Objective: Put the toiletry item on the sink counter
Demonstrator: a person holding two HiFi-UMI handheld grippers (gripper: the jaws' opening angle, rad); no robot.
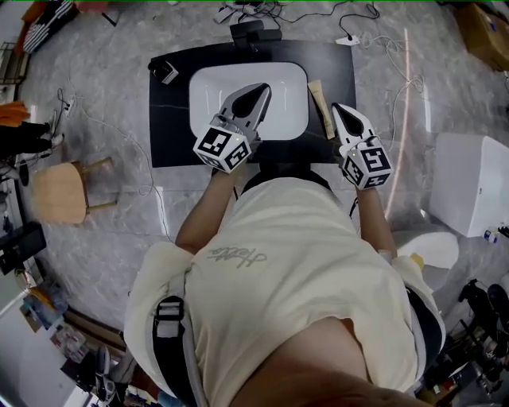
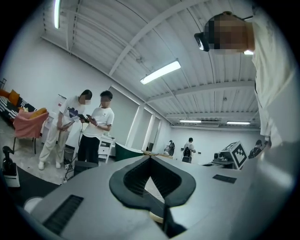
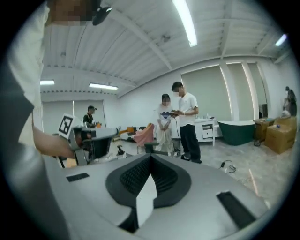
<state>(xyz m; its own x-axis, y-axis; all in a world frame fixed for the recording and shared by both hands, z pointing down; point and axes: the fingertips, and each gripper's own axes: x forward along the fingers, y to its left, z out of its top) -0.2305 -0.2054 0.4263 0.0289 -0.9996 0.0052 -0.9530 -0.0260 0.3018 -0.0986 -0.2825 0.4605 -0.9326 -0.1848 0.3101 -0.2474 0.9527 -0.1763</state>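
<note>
A beige toiletry tube lies on the black sink counter, just right of the white basin. My right gripper hovers beside the tube on its right, jaws shut and empty. My left gripper is held over the basin, also shut with nothing in it. In the left gripper view the left gripper points out into the room, tips meeting. The right gripper in its own view does the same. Neither gripper view shows the tube.
A small dark and white item sits at the counter's far left corner. Cables trail on the floor behind the counter. A wooden stool stands at the left, a white box at the right. Two people stand farther off.
</note>
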